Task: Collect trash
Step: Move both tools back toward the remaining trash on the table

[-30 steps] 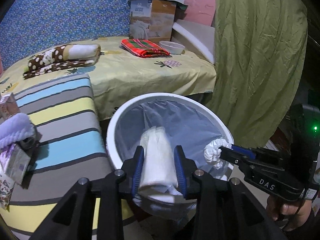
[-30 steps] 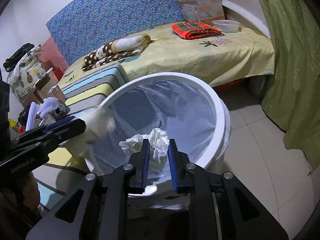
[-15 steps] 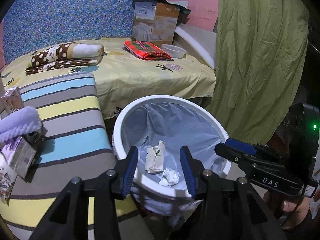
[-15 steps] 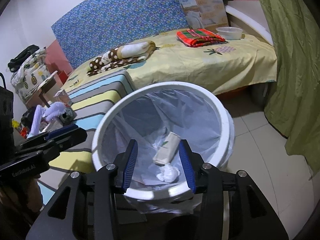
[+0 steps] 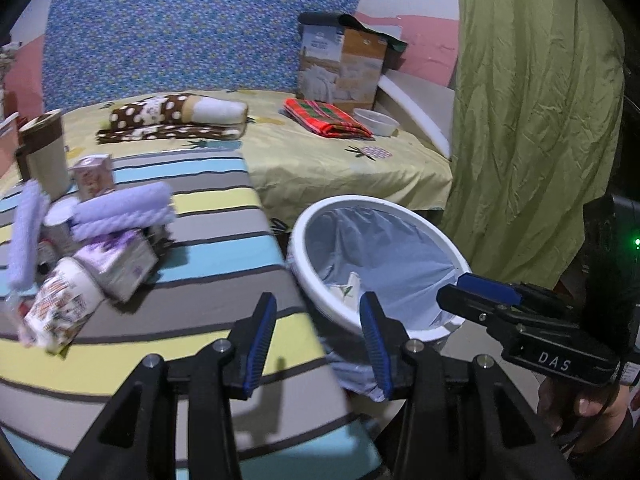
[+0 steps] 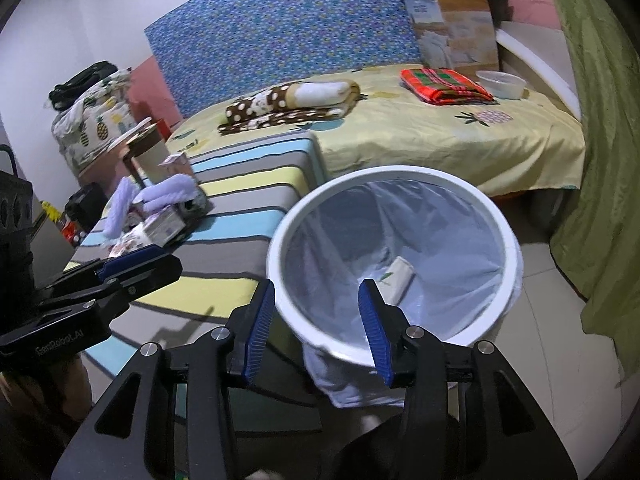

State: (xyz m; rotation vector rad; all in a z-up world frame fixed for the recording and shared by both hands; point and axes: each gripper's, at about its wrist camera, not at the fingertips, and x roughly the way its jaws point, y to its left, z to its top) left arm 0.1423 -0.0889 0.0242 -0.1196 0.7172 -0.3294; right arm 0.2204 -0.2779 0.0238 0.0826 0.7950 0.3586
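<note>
Both pairs of jaws stand apart with nothing between them. The left gripper (image 5: 316, 336) hangs over the striped counter (image 5: 208, 248) edge, the right gripper (image 6: 318, 326) over the near rim of the white bin (image 6: 500, 236). In the bin's liner lies a folded paper packet (image 6: 398, 278). Farther left on the counter sits a heap of trash: purple rolls (image 5: 120, 208), small cartons (image 5: 120, 264) and a printed wrapper (image 5: 60, 308)

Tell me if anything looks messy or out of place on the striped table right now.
Yes: a jumble of wrappers and small cartons lies tipped over and piled at the left end of the striped table, with purple fuzzy rolls lying across them.
</note>
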